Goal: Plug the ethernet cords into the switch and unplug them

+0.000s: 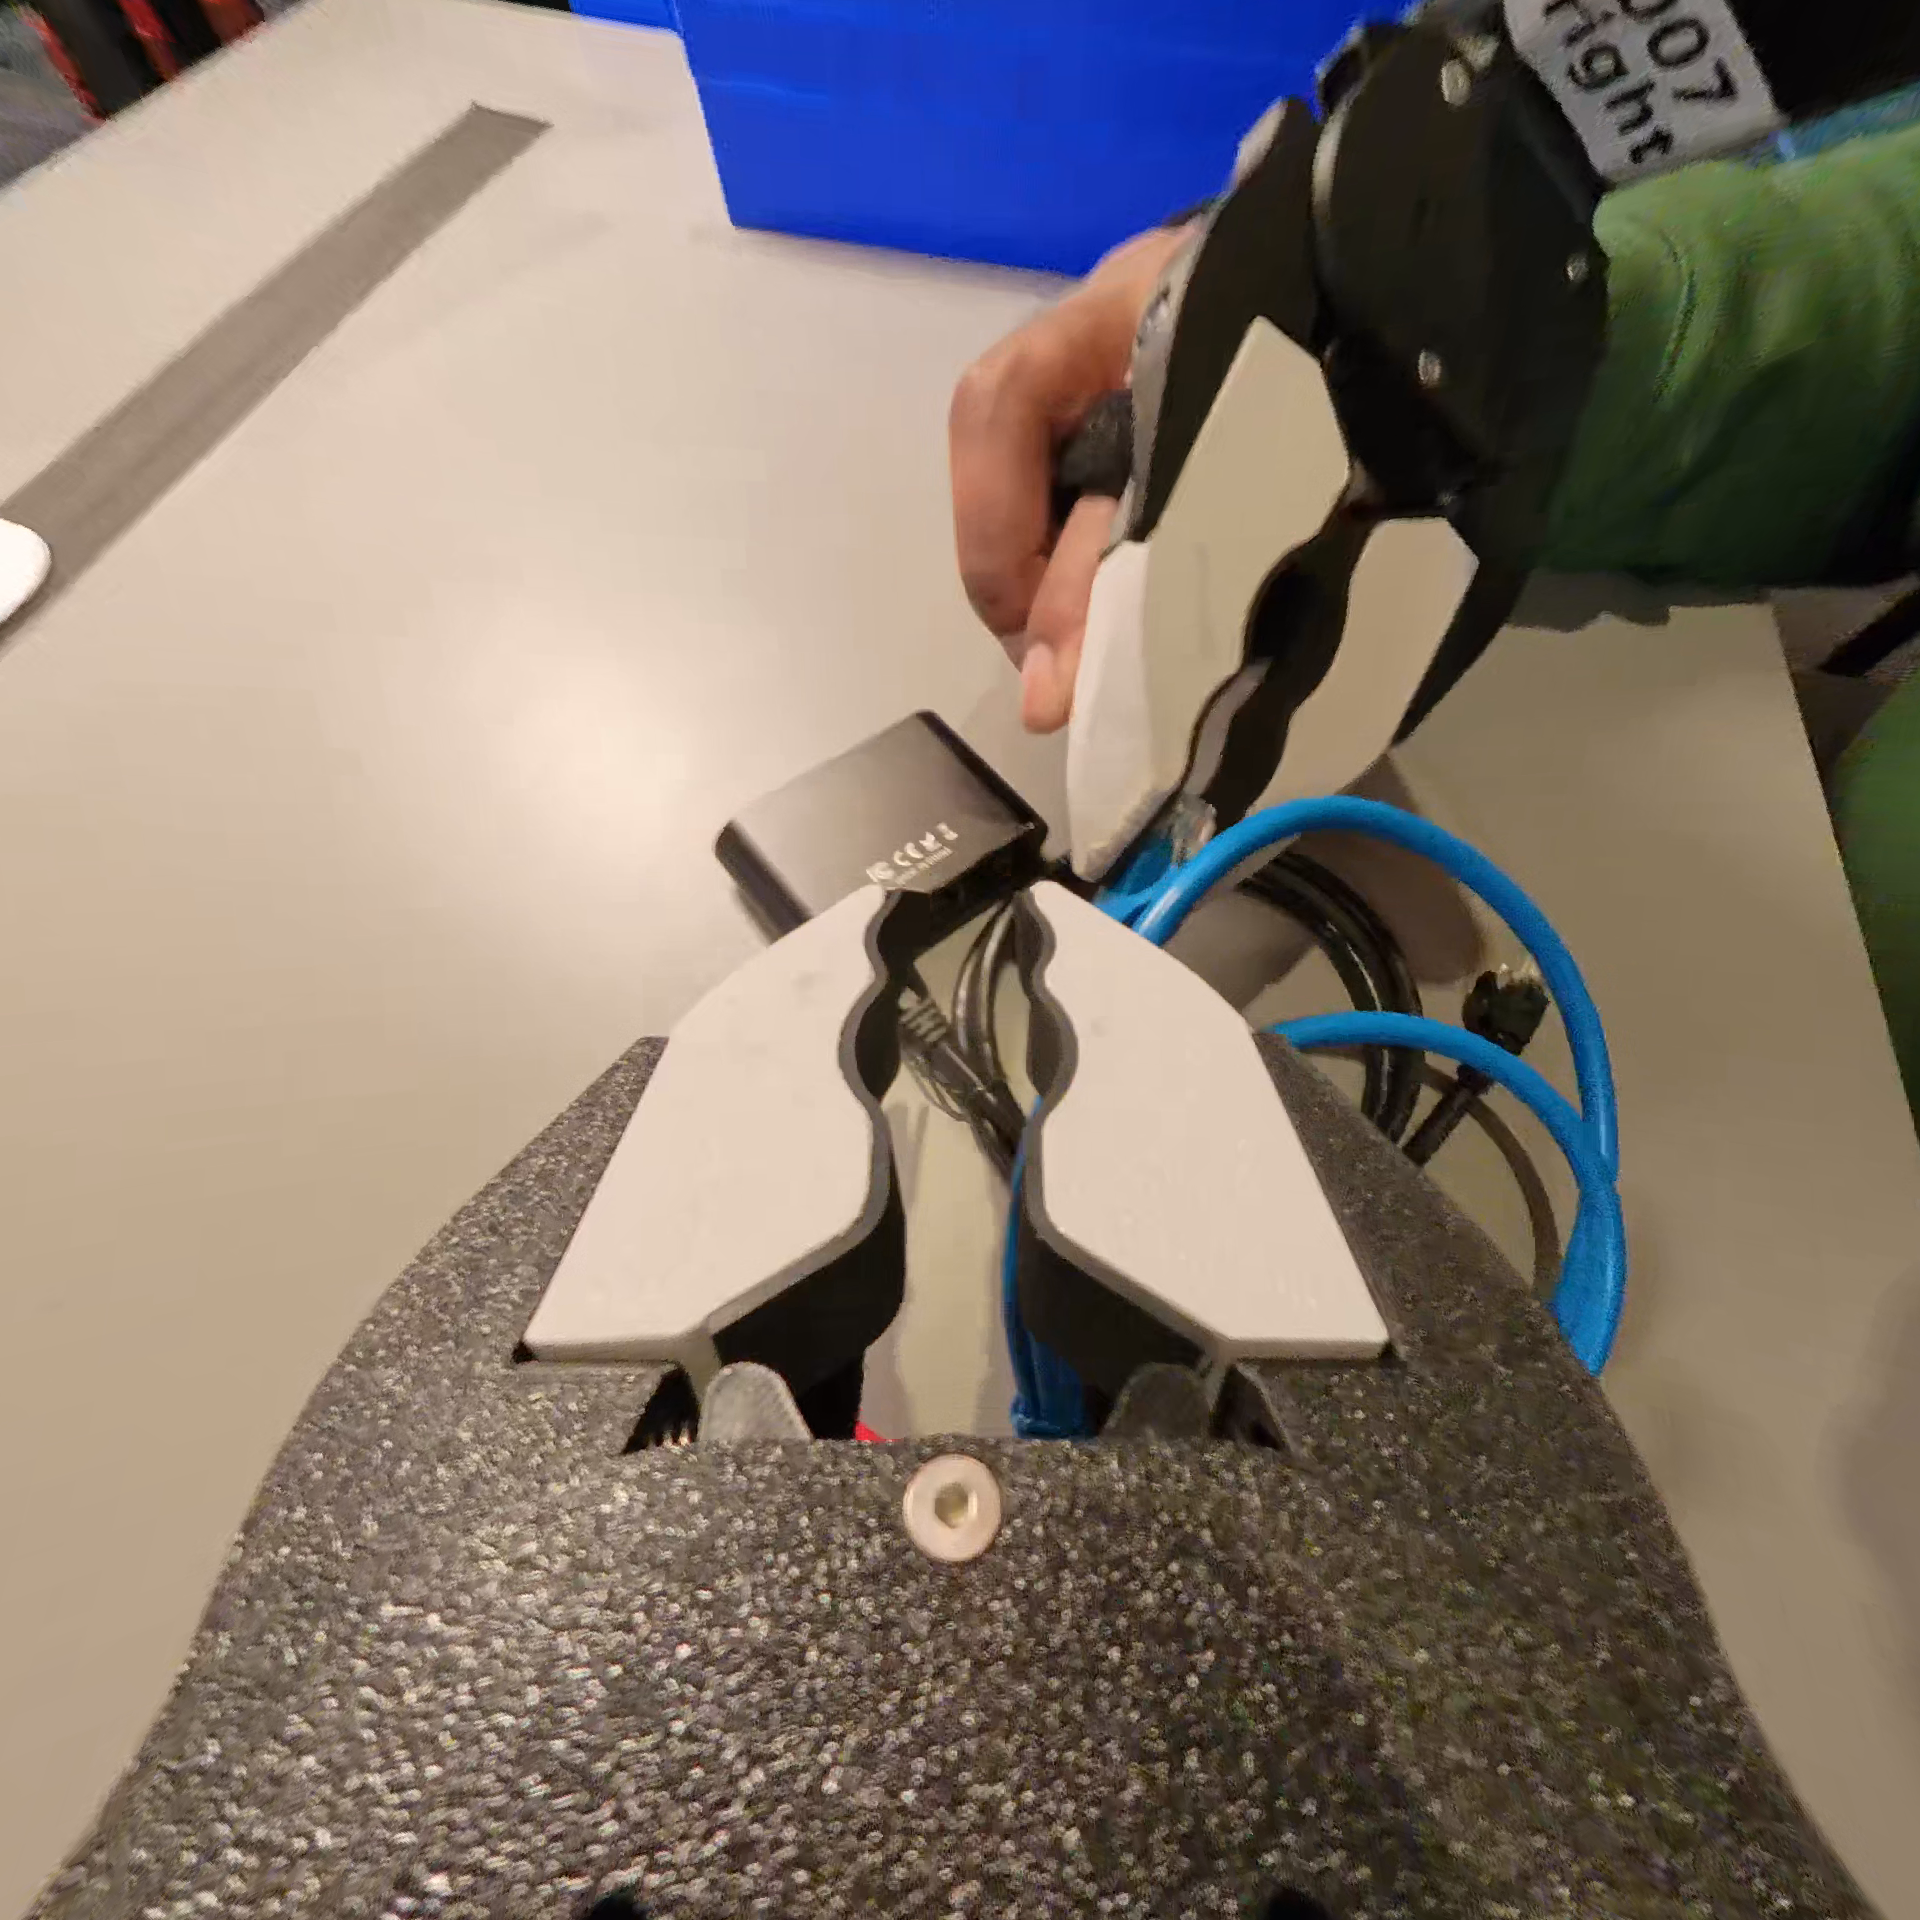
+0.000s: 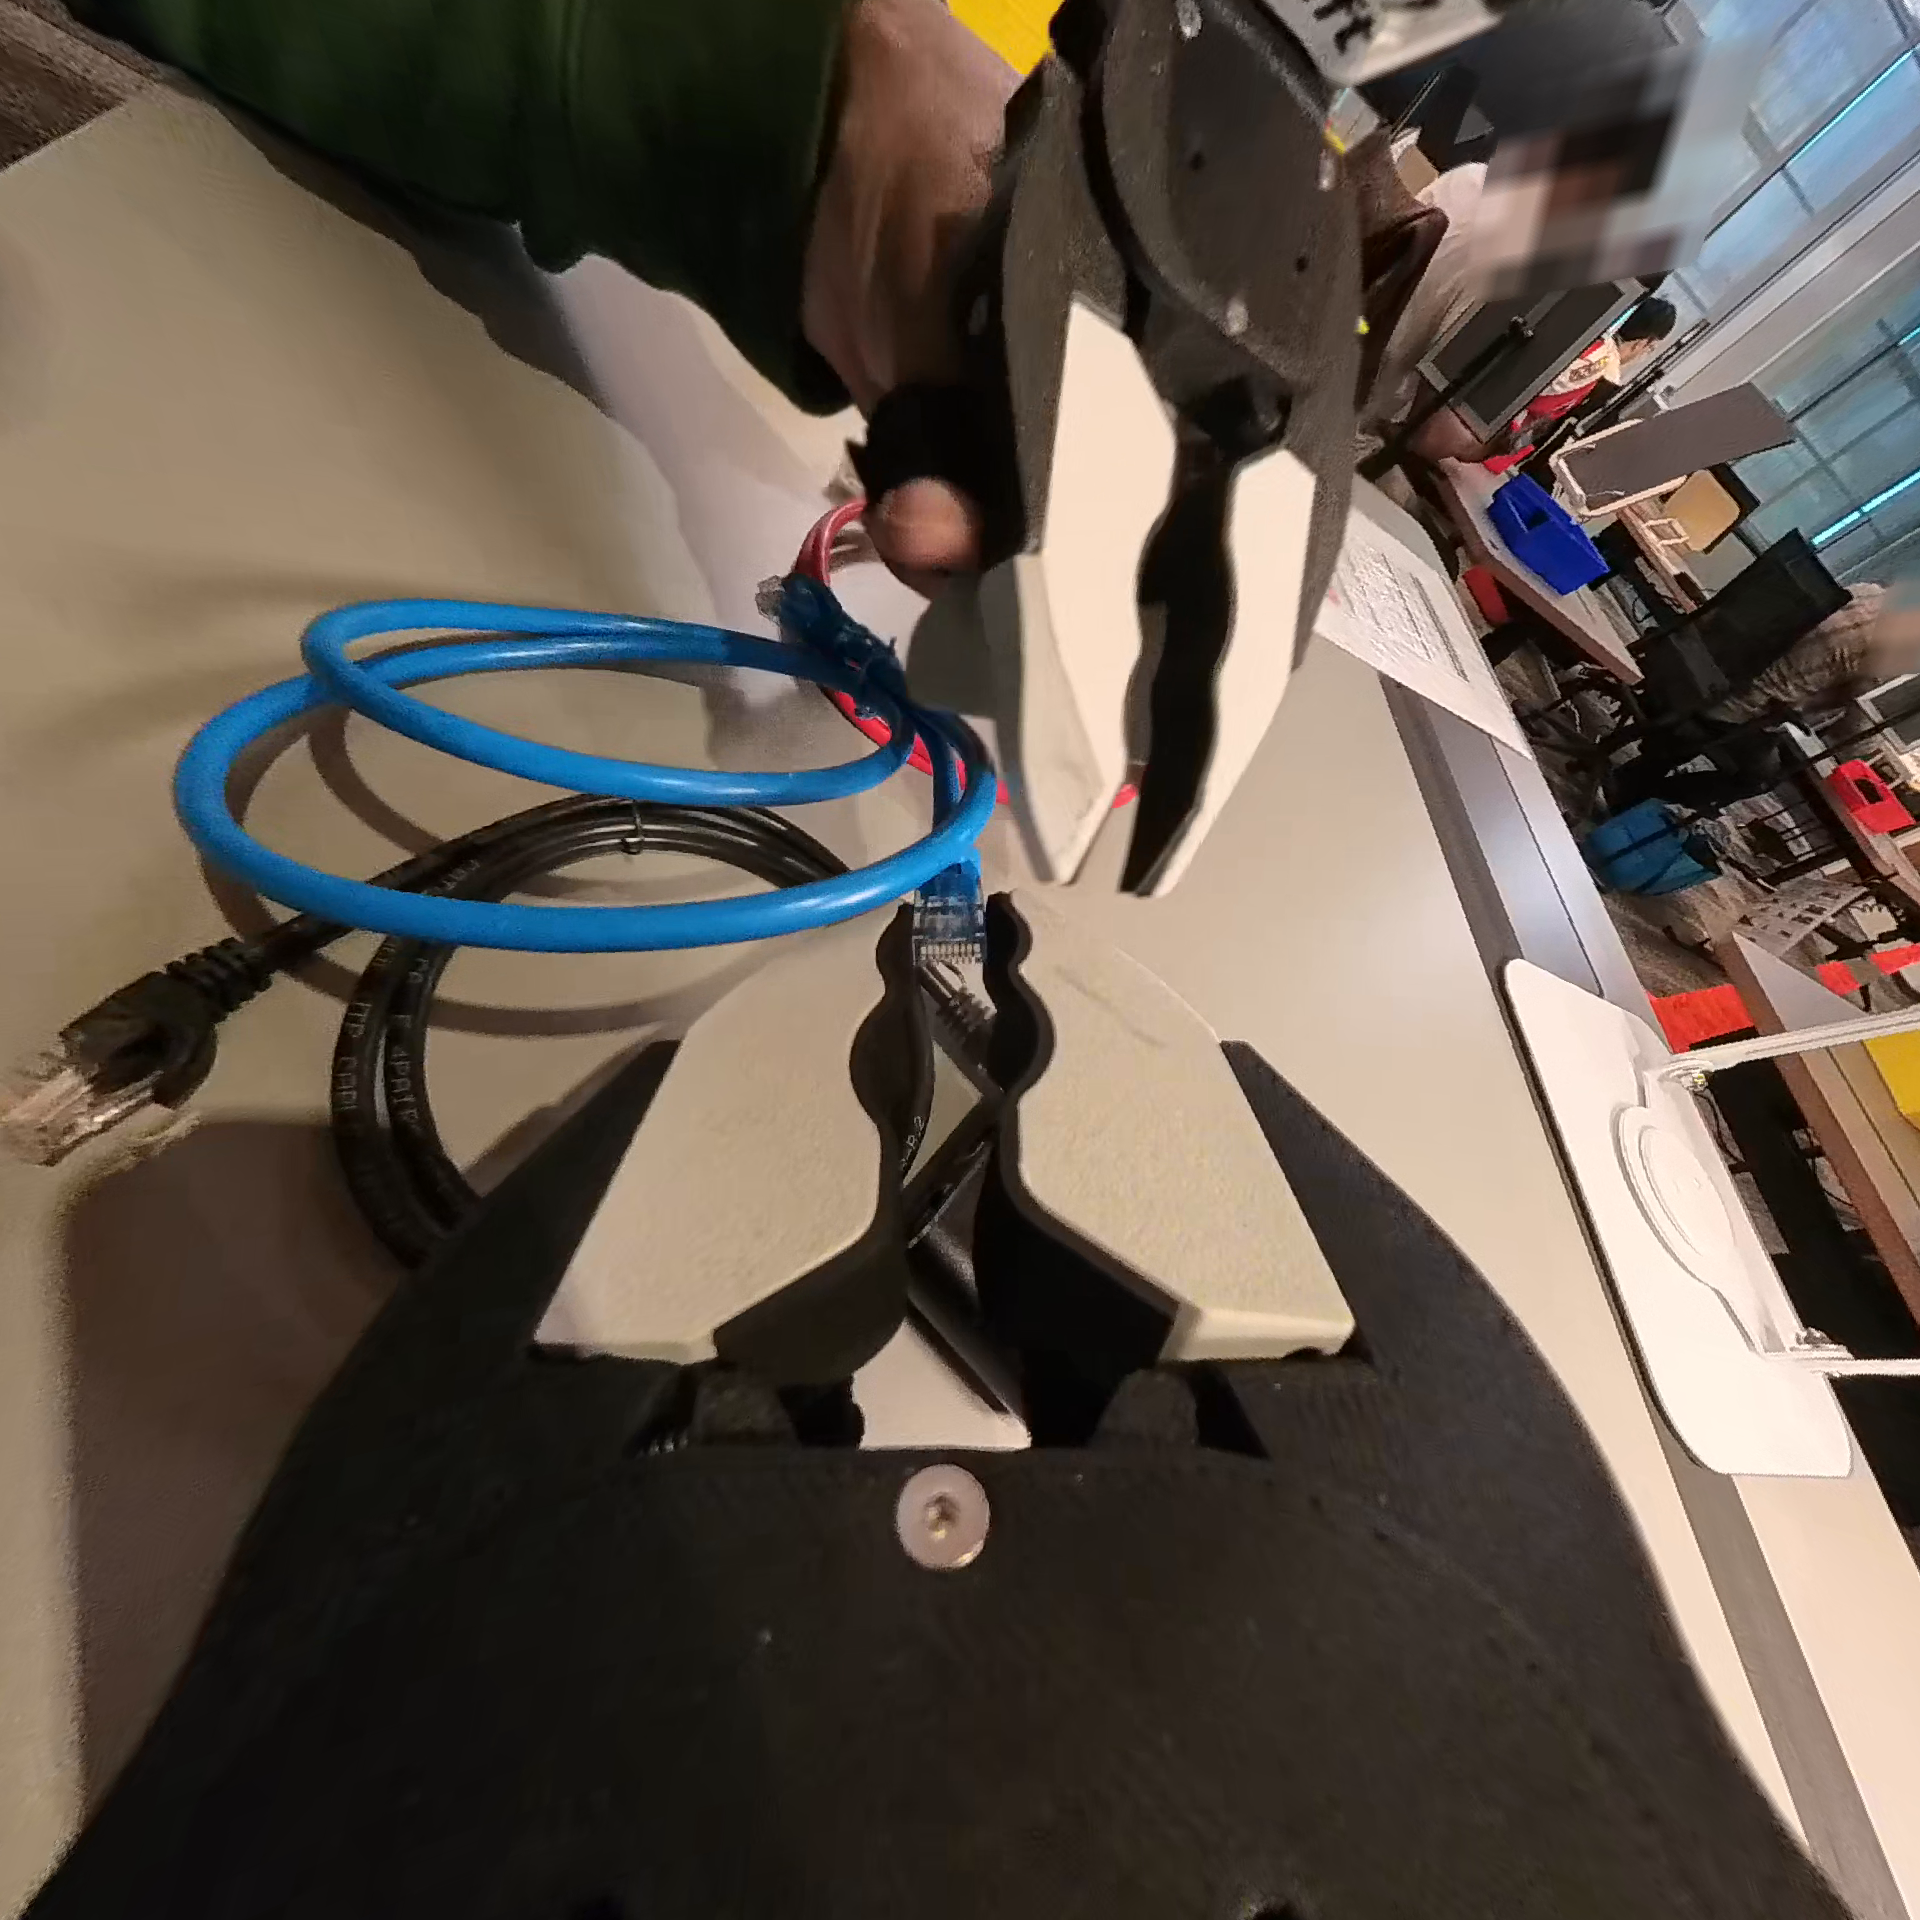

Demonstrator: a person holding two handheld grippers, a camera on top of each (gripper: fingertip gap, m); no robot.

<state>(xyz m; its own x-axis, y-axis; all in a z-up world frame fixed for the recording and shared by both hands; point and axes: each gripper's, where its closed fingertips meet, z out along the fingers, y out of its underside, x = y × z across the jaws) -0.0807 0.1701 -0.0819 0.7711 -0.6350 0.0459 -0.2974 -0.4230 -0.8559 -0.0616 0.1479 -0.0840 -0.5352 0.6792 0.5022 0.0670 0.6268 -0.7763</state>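
The black switch is tilted up off the grey table, and its near end sits between the tips of my left gripper, which is shut on it. A black cable runs back from it between the fingers. My right gripper is shut on the blue cord's clear plug. In the left wrist view the right gripper holds that plug right beside the switch's end. The blue cord hangs in loops. The left gripper shows just beyond the plug.
A coiled black cord lies on the table with a loose plug. A red cord lies behind the blue one. A blue bin stands at the far edge. A white pad and a paper sheet lie to the right. The tips of both grippers are at nearly the same place.
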